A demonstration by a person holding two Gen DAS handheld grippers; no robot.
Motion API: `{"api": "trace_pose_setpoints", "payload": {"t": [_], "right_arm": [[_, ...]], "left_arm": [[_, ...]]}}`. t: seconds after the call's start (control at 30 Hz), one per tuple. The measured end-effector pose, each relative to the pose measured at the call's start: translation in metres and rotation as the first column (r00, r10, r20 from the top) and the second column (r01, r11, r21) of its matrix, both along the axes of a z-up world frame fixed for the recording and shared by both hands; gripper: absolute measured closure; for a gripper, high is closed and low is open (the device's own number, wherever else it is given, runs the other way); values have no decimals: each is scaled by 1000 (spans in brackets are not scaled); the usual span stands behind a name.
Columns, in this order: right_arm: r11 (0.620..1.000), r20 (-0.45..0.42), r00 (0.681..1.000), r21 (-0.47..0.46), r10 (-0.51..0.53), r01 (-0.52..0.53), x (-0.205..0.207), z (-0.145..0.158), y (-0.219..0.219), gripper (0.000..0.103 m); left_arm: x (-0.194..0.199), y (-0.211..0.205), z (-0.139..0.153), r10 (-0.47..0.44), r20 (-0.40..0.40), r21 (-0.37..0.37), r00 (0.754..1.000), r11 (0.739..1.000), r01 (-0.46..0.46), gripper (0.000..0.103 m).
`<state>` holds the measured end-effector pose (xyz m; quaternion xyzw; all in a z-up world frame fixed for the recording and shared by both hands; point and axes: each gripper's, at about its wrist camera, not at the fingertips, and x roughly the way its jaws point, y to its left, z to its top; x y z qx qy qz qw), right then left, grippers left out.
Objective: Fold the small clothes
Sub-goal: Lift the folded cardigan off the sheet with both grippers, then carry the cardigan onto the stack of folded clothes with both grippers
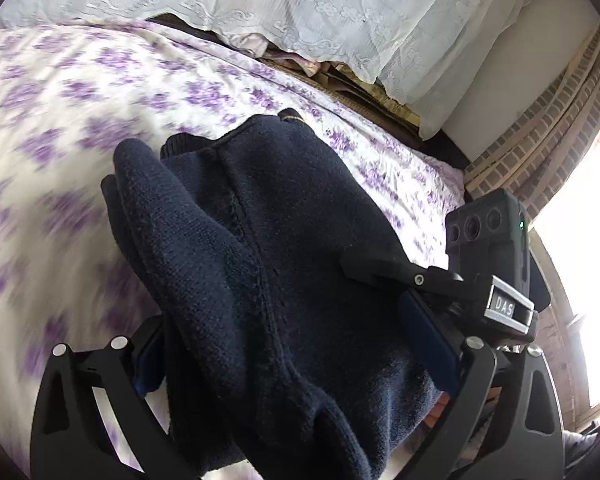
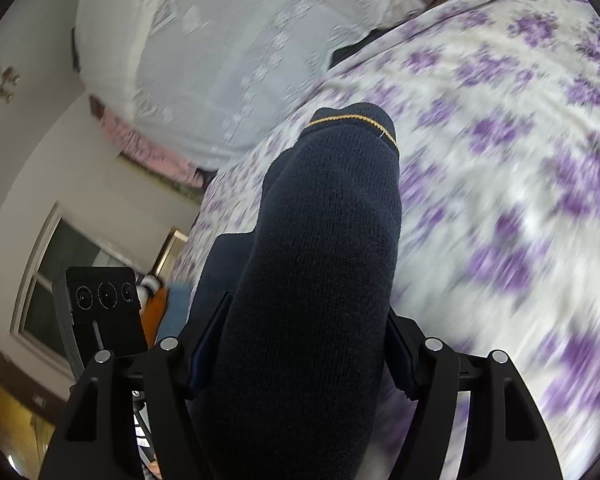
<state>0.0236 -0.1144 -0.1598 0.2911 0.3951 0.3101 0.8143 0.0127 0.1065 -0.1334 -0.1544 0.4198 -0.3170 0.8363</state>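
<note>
Right, both claws are busy, so I'll call it as I see it.

Garment: a dark navy knit sweater (image 1: 260,264), bunched up and held above the bed, its folds draped towards the far side.
Cuff: a ribbed end with a thin yellow stripe (image 2: 356,120) at the far tip of the knit in my right view.
Left claw (image 1: 296,356): clamped on a thick wad of the sweater; the knit fills the gap between both fingers and spills over the near edge.
Right claw (image 2: 300,348): clamped on the sleeve-like roll of the same sweater, which runs straight out between the fingers.
Other rig: from the left view I see the right claw's black body with its lenses (image 1: 488,240) at the right, touching the knit.
Bed: white bedspread with purple flowers (image 1: 60,112), blurred, beneath and beyond the sweater.
Background: white lace cloth (image 1: 340,4) at the far side, brick wall (image 1: 548,136) far right.
</note>
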Motion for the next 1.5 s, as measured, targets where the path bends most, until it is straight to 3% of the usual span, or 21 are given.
{"api": "trace_pose_setpoints", "payload": {"t": [0.23,0.47,0.83,1.03,1.23,1.5], "right_arm": [[995,29,994,6,103,-103,-44,17,42,32],[986,41,986,31,162,-163,-71,41,81,32],[957,98,954,18,285,-288,-73,96,179,32],[930,141,923,33,359,-367,-66,131,247,32],[883,179,875,55,450,-465,-61,168,335,32],[819,135,821,86,554,-567,-50,175,444,33]], "left_arm": [[-67,48,17,69,41,2,997,998,-70,5],[-101,83,42,132,78,0,988,991,-132,5],[-143,173,87,269,138,-23,953,963,-269,5],[-156,232,123,355,189,-29,915,934,-357,5],[-176,304,160,450,253,-30,856,888,-458,5],[-194,414,171,579,234,-105,781,814,-571,6]]}}
